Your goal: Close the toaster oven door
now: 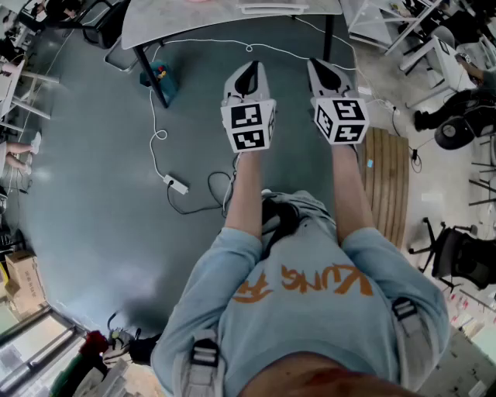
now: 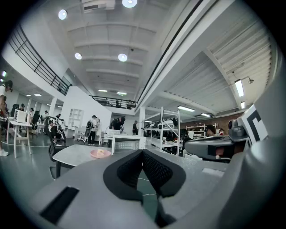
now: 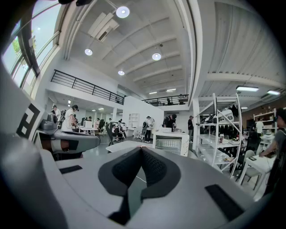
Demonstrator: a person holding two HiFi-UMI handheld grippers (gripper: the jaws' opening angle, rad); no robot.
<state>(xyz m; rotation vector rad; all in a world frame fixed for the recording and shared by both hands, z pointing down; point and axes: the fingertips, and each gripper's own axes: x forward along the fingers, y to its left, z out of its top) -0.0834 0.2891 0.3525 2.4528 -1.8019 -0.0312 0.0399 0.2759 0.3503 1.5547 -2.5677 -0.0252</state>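
Observation:
A white toaster oven [image 3: 170, 142] stands on a grey table [image 3: 120, 146] some way ahead of me; in the left gripper view the oven [image 2: 126, 144] looks small and far off. I cannot make out how its door stands. I hold both grippers out level in front of my chest, short of the table [image 1: 194, 23]. The left gripper [image 1: 249, 68] [image 2: 142, 151] is shut with nothing between its pads. So is the right gripper [image 1: 322, 66] [image 3: 142, 147], side by side with it. Neither touches anything.
A pink plate [image 2: 100, 153] with a small cake sits on the table. On the floor lie a power strip [image 1: 177, 184] with white cable, a teal object [image 1: 155, 77] by the table leg and a wooden pallet [image 1: 387, 178]. A metal shelf rack [image 3: 223, 134] stands to the right.

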